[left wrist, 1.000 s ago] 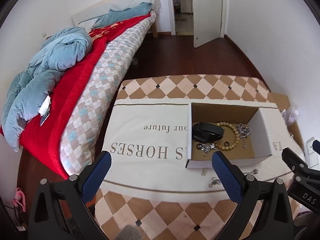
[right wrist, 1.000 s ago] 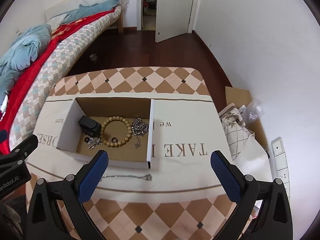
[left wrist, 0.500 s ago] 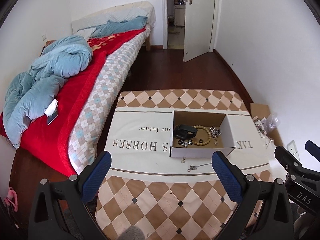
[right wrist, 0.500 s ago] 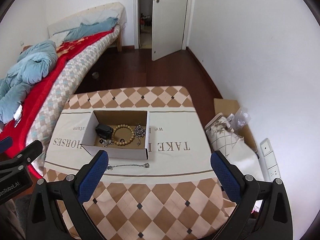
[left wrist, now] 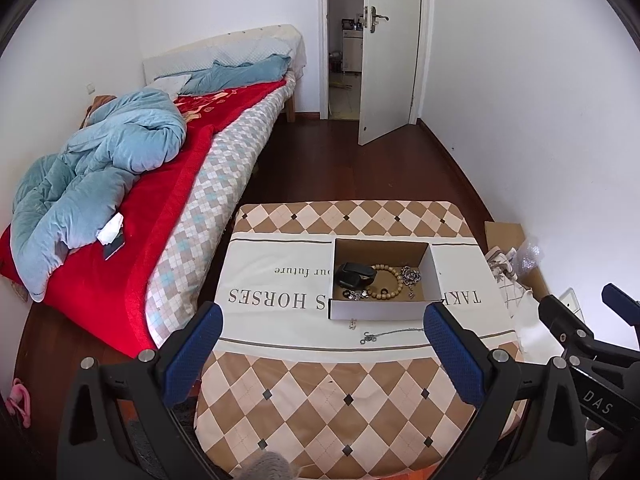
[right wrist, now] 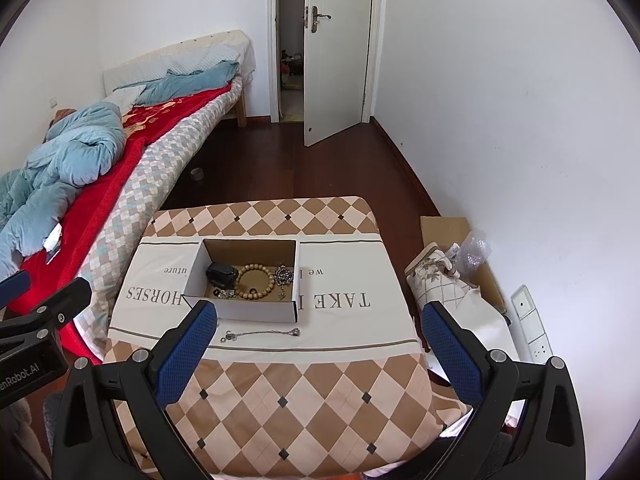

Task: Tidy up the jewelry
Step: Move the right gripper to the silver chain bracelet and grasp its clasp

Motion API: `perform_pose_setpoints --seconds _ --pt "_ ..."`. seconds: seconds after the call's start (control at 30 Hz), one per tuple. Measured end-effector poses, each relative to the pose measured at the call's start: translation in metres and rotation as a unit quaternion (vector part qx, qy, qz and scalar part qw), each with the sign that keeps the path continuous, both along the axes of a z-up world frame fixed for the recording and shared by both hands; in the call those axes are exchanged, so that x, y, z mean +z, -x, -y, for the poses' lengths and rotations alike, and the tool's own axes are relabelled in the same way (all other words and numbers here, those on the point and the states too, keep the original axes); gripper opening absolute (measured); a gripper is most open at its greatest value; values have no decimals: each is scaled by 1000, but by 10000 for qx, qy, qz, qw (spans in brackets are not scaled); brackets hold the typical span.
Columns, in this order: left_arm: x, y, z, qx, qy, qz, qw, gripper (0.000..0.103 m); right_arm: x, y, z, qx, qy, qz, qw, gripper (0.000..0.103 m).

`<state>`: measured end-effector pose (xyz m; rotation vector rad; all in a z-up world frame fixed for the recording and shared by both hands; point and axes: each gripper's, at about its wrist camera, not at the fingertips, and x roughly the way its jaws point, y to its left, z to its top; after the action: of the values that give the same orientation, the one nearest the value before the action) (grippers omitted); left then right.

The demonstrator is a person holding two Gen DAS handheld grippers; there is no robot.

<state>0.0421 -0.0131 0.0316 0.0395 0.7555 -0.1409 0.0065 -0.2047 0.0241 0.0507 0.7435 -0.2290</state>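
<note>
An open cardboard box (left wrist: pixel 380 310) (right wrist: pixel 240 312) sits on the cloth-covered table (left wrist: pixel 320 392) (right wrist: pixel 304 384). Inside it lie a black case (left wrist: pixel 354 274) (right wrist: pixel 220 273), a wooden bead bracelet (left wrist: pixel 386 286) (right wrist: pixel 256 282), a silver chain (left wrist: pixel 411 276) (right wrist: pixel 283 275) and small metal pieces (left wrist: pixel 356 295). A thin silver necklace (left wrist: pixel 394 334) (right wrist: pixel 260 333) lies on the cloth in front of the box, with a small clasp (left wrist: pixel 352 324) near it. My left gripper (left wrist: pixel 320 344) and right gripper (right wrist: pixel 320 340) are both open, held high and well back from the table, holding nothing.
A bed (left wrist: pixel 160 200) with a red blanket and blue duvet runs along the left. A half-open door (left wrist: pixel 388 52) is at the far wall. Bags and cardboard (right wrist: pixel 452 276) lie on the floor right of the table, beside a wall socket (right wrist: pixel 532 324).
Both grippers have pulled up and back from the table, so the box and necklace look smaller and more of the room shows. Jaws stayed open; jewelry unmoved.
</note>
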Motion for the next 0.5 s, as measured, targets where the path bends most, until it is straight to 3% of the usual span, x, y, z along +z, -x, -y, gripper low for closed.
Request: perform_pose_setpoints --seconds 0.23,0.43,0.5 --pt "-15 -14 -3 238 -58 -194 9995 102 -10 -11 8 41 -200 -97 9997 103" --pt "-52 -39 -9 796 -674 -115 9945 102 -53 -38 32 -181 -461 -246 9985 102" --pt "-68 -48 -13 920 -819 -215 9921 102 -78 -52 39 -154 -536 -350 9978 81"
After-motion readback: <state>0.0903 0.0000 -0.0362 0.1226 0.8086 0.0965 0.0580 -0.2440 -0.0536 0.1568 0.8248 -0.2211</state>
